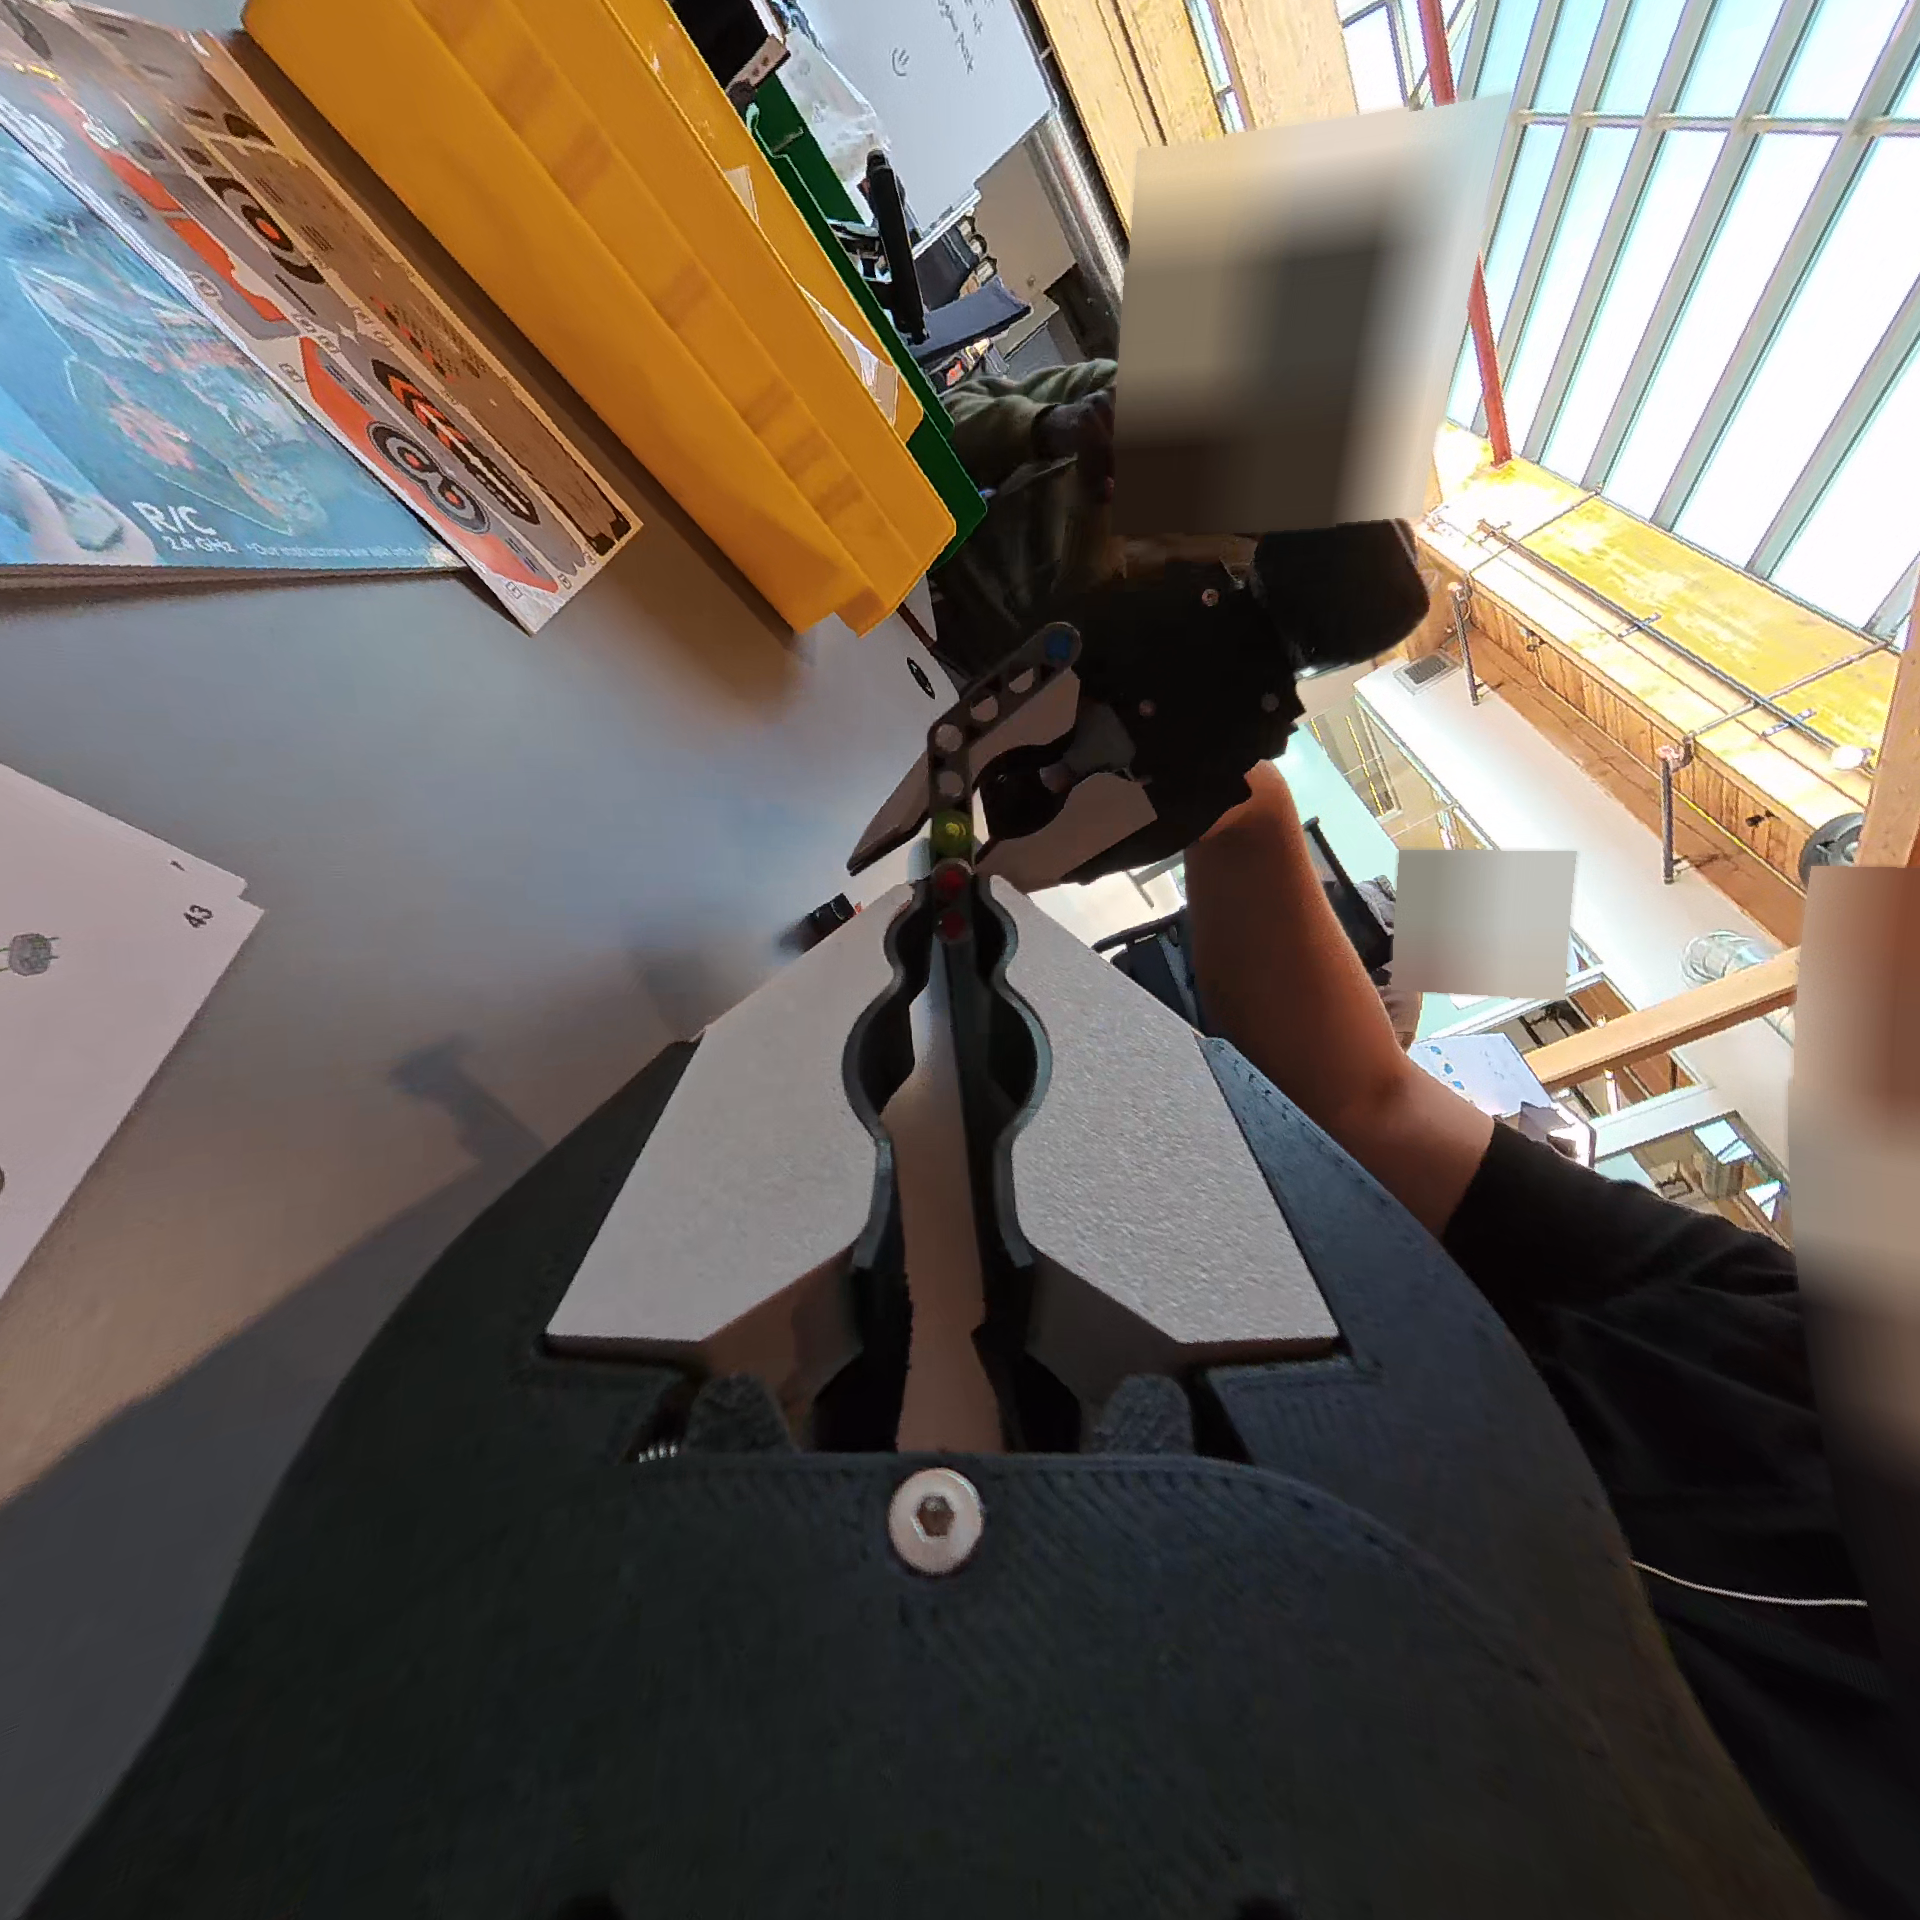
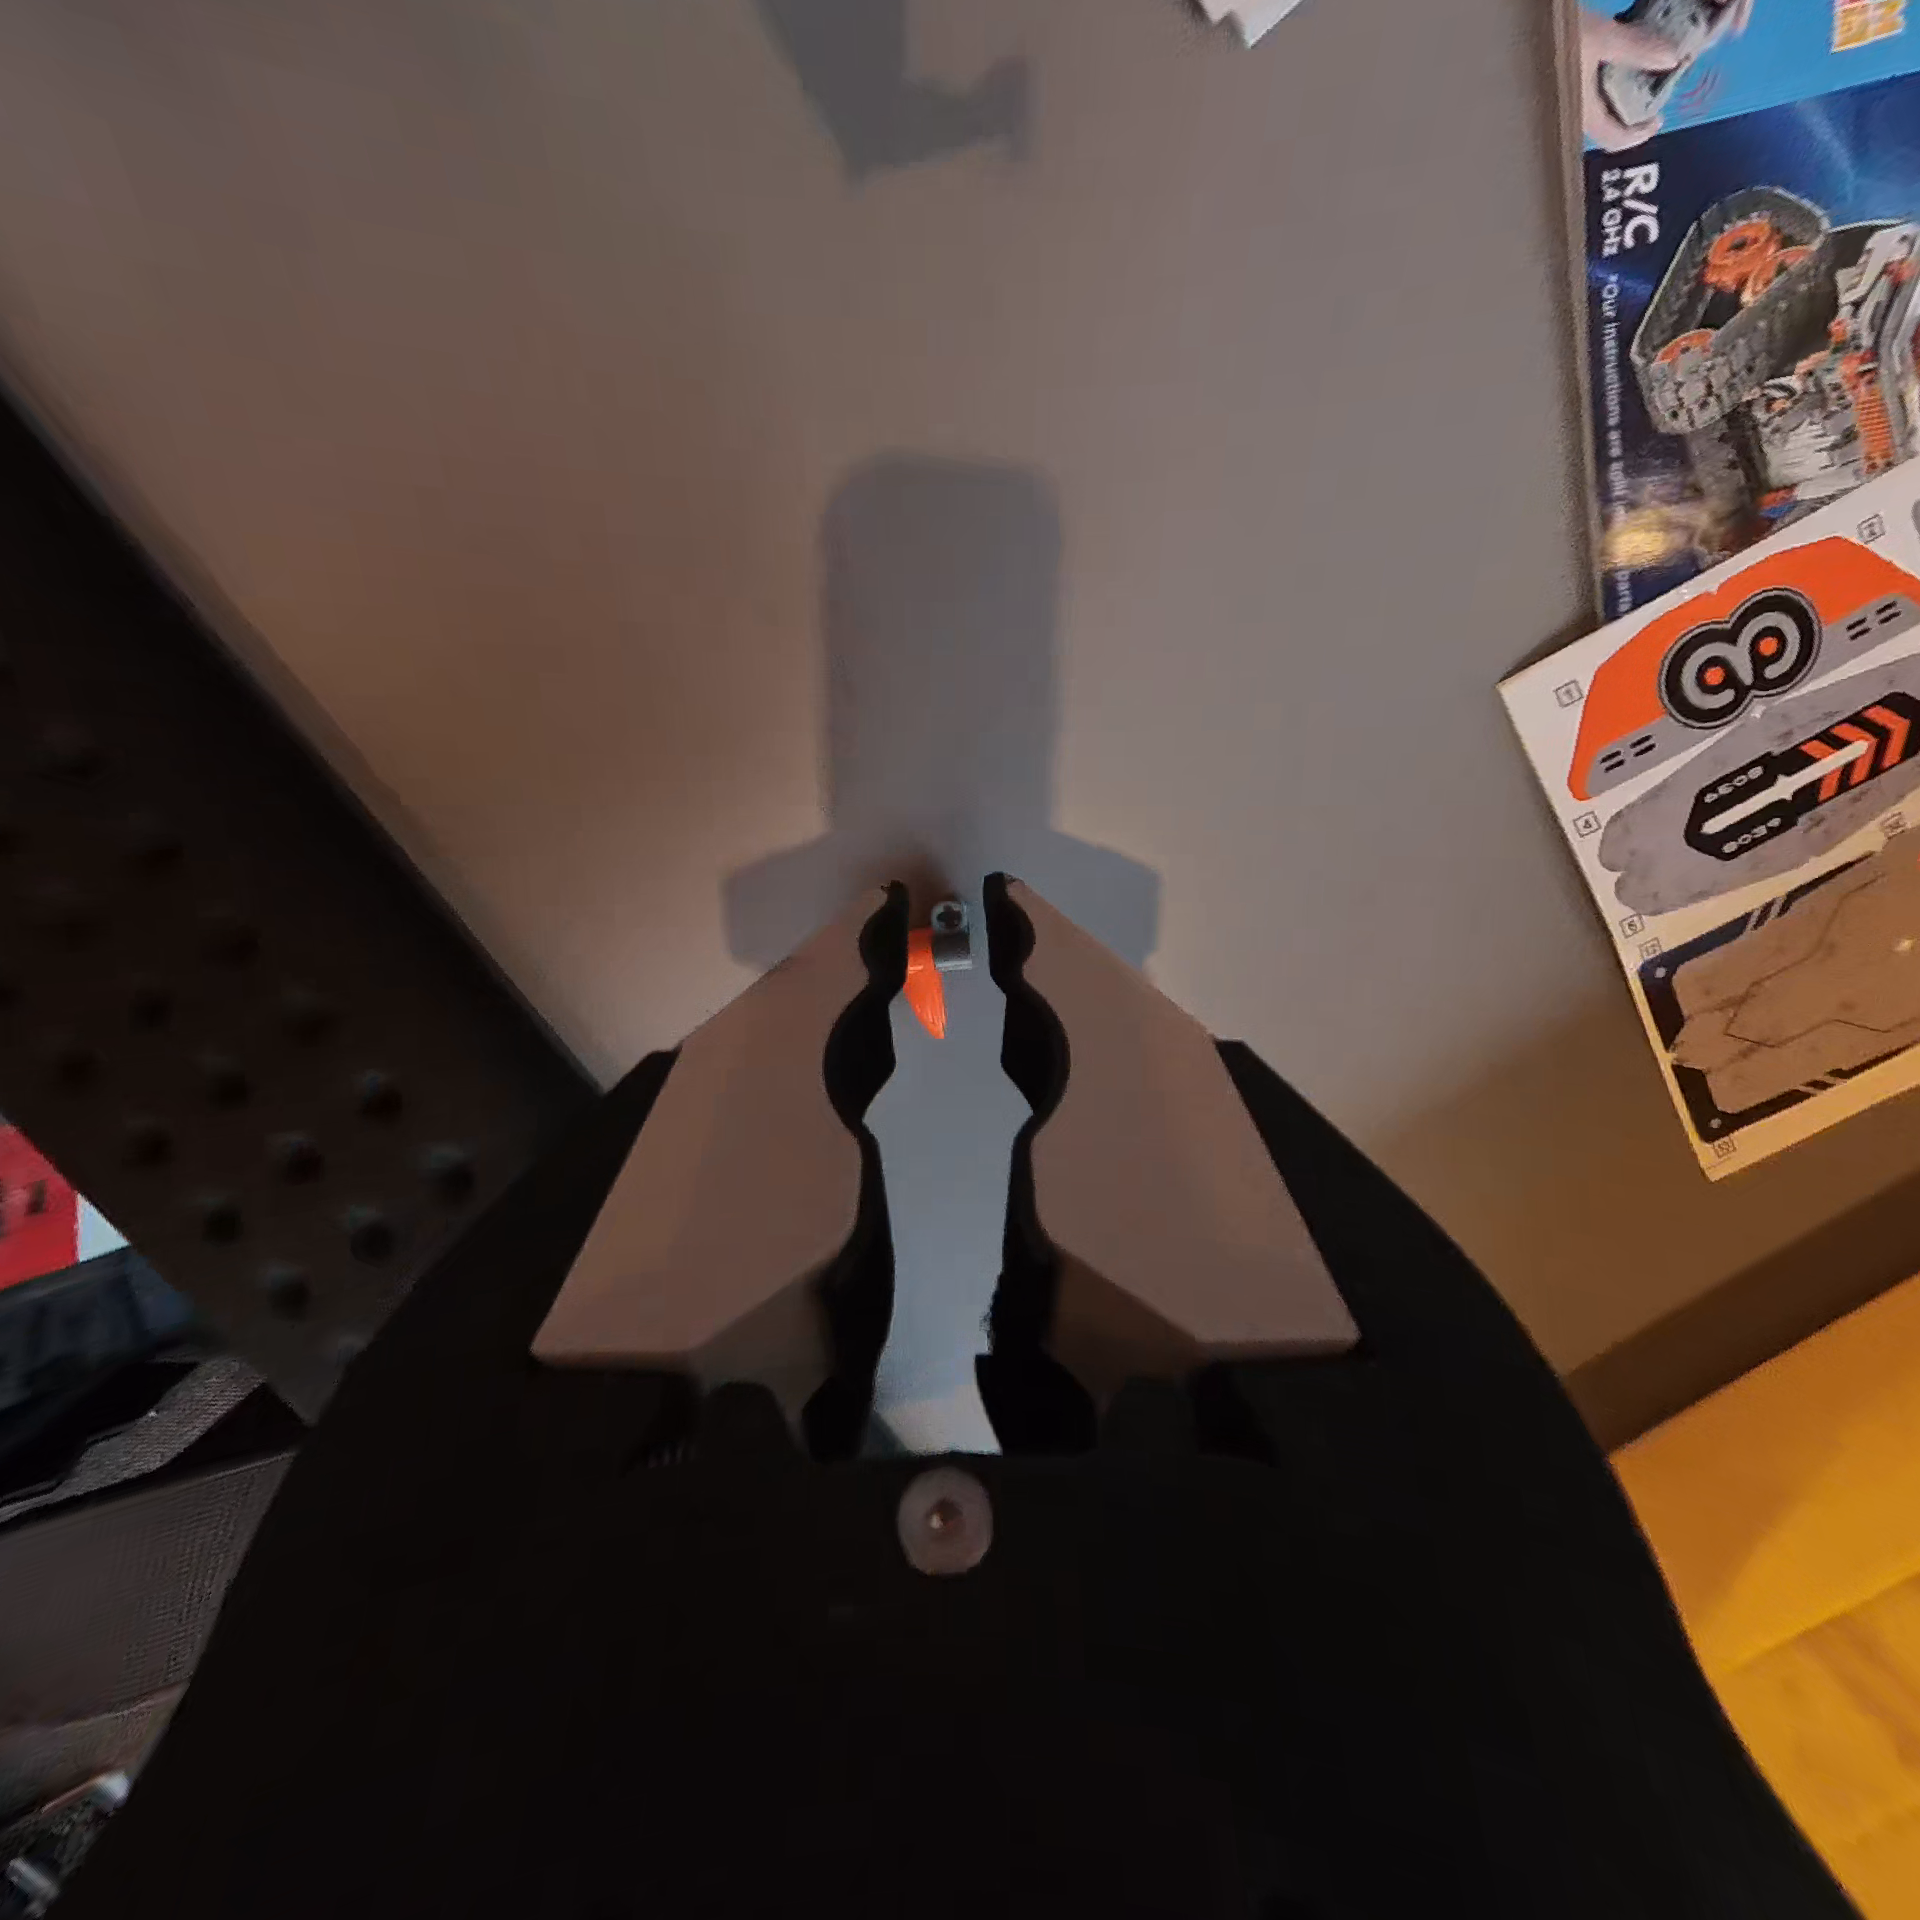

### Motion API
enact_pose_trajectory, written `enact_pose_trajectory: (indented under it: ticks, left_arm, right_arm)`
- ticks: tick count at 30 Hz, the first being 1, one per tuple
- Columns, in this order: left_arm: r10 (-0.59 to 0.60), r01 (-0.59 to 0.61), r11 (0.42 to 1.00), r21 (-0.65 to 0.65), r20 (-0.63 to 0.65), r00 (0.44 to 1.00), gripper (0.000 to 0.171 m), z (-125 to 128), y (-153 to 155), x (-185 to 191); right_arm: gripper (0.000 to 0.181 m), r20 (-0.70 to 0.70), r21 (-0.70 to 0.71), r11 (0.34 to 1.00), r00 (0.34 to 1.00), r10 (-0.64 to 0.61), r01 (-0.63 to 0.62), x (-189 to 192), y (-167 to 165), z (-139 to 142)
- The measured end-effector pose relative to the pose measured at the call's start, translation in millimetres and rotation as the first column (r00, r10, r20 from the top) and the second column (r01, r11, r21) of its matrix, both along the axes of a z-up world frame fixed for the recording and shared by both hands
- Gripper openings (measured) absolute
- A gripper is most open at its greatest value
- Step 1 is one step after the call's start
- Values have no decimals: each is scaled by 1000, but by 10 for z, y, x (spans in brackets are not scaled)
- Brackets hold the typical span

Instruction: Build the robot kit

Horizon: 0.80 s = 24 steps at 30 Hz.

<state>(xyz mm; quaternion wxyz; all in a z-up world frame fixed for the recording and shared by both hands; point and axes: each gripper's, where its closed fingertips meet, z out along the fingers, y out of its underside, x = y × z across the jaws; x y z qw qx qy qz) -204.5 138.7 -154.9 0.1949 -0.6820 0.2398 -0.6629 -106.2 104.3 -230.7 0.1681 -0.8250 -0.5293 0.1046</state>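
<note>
My left gripper [image 1: 951, 904] pinches a dark beam [image 1: 971, 727]; my right gripper [image 2: 940, 894] hangs open, an orange piece [image 2: 925, 992] between its fingertips.

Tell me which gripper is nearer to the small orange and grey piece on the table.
Right. The right gripper has its open jaws on either side of the orange and grey piece. The left gripper is raised off the table, shut on a dark angled beam.

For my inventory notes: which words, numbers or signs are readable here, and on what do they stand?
I do not copy writing; these bear it:
Blue toy box: white print.
Sticker sheet: small numbers.
White page: a corner number.
Whiteboard: handwriting, too small.
</note>
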Motion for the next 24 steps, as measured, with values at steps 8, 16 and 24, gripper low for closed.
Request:
enact_pose_trajectory:
  ticks: [8, 16, 24]
  left_arm:
    - [-7, 7, 1000, -3, 7, 1000, 5, 5, -18, 6]
    - [-26, 27, 999, -25, 20, 999, 6, -18, -44, 57]
    - [-74, 77, 997, -13, 149, 986, 5, 170, -172, 165]
  right_arm:
    - [8, 58, -48, 999, 998, 8, -5, 78, -32, -213]
    - [7, -138, 41, 999, 990, -26, 32, -56, 37, -54]
    - [7, -894, -254, 957, 344, -287, 138, -777, 134, 789]
